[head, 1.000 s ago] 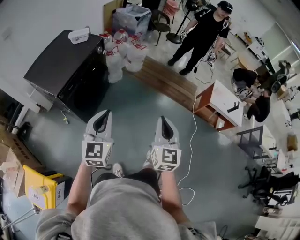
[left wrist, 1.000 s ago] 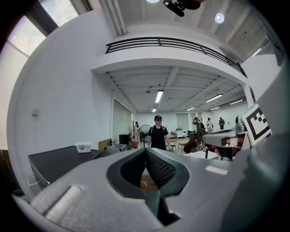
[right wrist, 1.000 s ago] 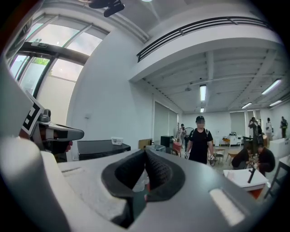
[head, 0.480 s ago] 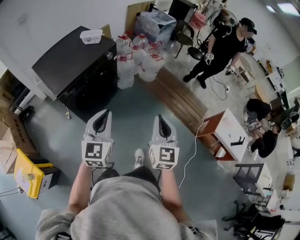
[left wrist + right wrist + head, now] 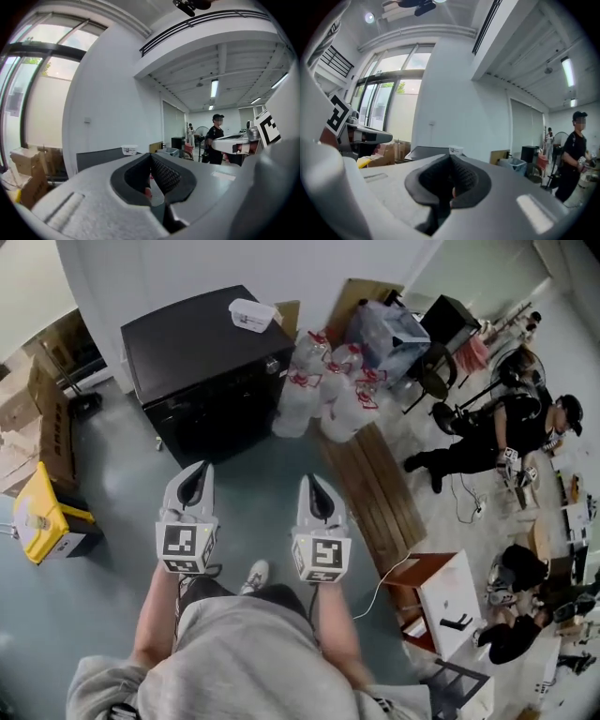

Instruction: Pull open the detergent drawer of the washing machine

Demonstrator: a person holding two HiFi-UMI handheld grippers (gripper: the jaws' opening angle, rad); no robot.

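Two shut, empty grippers hang side by side over the floor: left gripper, right gripper. Well ahead stands the black washing machine, white tub on top, water jugs just beside it; its detergent drawer cannot be made out.

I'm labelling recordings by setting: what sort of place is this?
Likely a lab or workshop space, not a home laundry: a black washing machine stands by a white wall, large water jugs cluster beside it, and cardboard boxes and a desk share the open floor.
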